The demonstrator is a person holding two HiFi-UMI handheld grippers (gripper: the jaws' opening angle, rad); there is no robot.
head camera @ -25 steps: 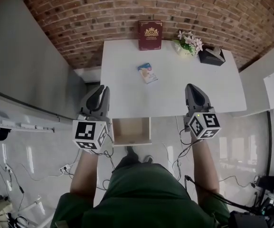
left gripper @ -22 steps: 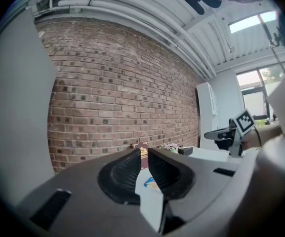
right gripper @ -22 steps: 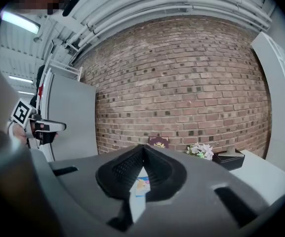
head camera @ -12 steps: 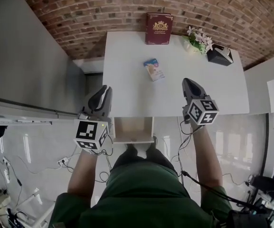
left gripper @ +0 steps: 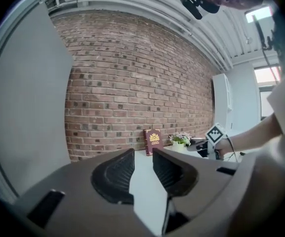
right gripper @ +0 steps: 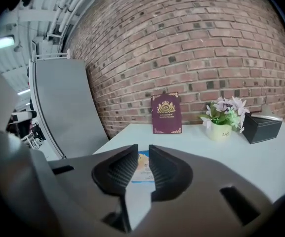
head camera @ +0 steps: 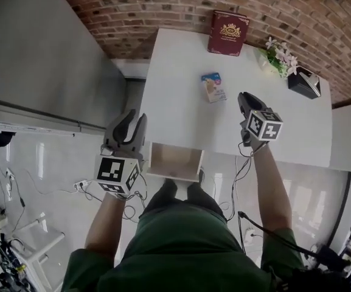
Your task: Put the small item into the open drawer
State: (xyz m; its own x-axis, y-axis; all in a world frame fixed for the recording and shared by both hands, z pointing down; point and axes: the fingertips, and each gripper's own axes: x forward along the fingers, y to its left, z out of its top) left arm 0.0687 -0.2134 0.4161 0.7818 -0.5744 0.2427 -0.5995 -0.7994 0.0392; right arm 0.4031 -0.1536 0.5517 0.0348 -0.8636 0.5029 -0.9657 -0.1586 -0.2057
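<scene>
A small blue and white packet (head camera: 213, 87) lies flat on the white table (head camera: 181, 108), also seen ahead through the right jaws as the packet (right gripper: 143, 167). The open wooden drawer (head camera: 175, 161) juts out from the table's near edge. My right gripper (head camera: 243, 97) hovers over the table just right of the packet, its jaws opening with nothing between them. My left gripper (head camera: 131, 121) hangs off the table's left front corner, left of the drawer, its jaws opening and empty. In its own view the left gripper (left gripper: 143, 162) points along the table.
A dark red book (head camera: 229, 33) leans on the brick wall at the table's back. A flower pot (head camera: 280, 58) and a black box (head camera: 304, 82) stand at the back right. A grey panel (head camera: 47, 53) runs along the left. Cables lie on the floor below.
Both grippers' jaws have parted from shut. The right gripper moved forward over the table toward the packet. The head view has swung, so the table now sits tilted and further right.
</scene>
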